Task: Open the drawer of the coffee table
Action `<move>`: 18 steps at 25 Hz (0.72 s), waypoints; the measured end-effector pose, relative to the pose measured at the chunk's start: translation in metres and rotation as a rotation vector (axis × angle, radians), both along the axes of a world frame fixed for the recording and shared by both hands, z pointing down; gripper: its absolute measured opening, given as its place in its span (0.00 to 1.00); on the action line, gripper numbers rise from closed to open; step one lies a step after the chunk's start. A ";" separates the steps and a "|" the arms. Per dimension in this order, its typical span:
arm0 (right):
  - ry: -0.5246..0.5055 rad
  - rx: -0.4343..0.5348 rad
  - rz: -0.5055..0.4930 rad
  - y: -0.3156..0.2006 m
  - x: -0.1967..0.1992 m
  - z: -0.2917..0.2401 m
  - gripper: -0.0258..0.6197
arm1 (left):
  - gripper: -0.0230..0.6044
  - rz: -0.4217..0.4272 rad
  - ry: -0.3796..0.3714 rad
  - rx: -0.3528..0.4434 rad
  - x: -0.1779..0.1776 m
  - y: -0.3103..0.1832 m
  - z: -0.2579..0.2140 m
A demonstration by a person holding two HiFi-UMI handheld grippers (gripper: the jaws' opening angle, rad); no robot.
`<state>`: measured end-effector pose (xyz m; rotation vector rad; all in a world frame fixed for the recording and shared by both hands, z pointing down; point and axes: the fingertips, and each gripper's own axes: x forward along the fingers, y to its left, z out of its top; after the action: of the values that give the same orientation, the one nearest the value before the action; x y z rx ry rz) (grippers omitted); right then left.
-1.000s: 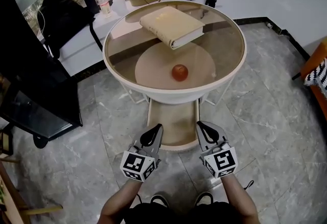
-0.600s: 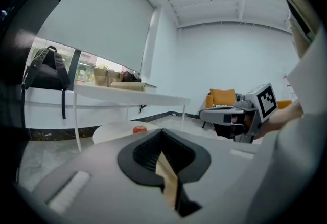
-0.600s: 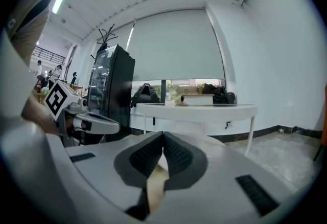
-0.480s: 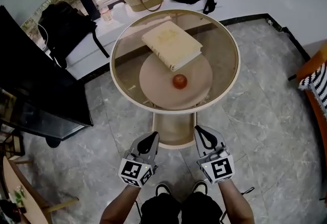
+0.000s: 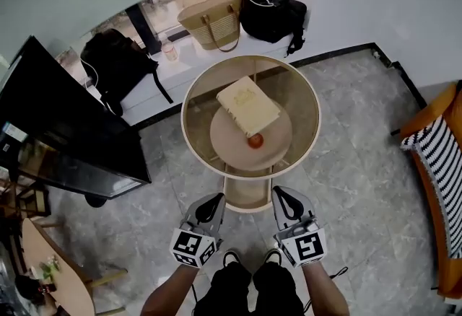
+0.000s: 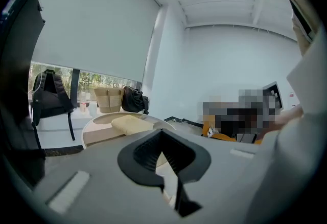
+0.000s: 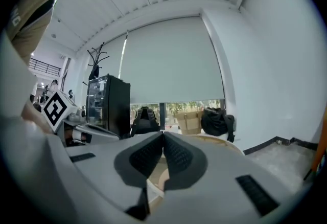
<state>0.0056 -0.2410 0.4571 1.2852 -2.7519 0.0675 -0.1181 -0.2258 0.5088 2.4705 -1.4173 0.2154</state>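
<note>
The round glass-topped coffee table [image 5: 189, 112] stands on the floor far below me. Its beige drawer [image 5: 247, 195] sticks out from under the near rim, pulled toward my feet. A cream book [image 5: 247, 106] lies on the glass, and a red round fruit [image 5: 255, 141] shows near the front of the table. My left gripper [image 5: 214, 201] and right gripper [image 5: 283, 196] hover side by side, high over the drawer's near end, both shut and empty. In the left gripper view the shut left gripper [image 6: 162, 133] points level over the table [image 6: 102, 123]. In the right gripper view the right gripper [image 7: 163, 136] has its pads pressed together.
A tall black cabinet [image 5: 65, 134] stands at the left. On the window ledge sit a black backpack [image 5: 119, 66], a woven bag [image 5: 211, 20] and a black bag [image 5: 273, 8]. An orange chair with a striped cushion [image 5: 440, 170] is at the right, a small wooden table [image 5: 50, 271] at bottom left.
Both grippers and my head have risen together, so the table and its open drawer look smaller and farther below. The jaws stay shut and the drawer has not moved.
</note>
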 end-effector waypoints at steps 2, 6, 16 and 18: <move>0.006 -0.010 0.010 -0.004 0.001 -0.045 0.05 | 0.04 0.006 -0.002 -0.003 0.005 -0.003 -0.046; 0.004 -0.030 -0.005 -0.007 -0.006 -0.133 0.05 | 0.04 0.017 -0.042 0.025 0.008 -0.005 -0.139; 0.031 -0.068 0.017 0.019 -0.001 -0.299 0.05 | 0.04 -0.021 -0.028 0.083 0.010 0.009 -0.334; 0.025 -0.069 0.030 0.029 0.003 -0.324 0.05 | 0.04 -0.021 -0.029 0.096 0.015 0.020 -0.361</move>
<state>0.0084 -0.2115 0.1331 1.3008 -2.6850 0.1461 -0.1032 -0.2060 0.1475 2.5373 -1.4979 0.1840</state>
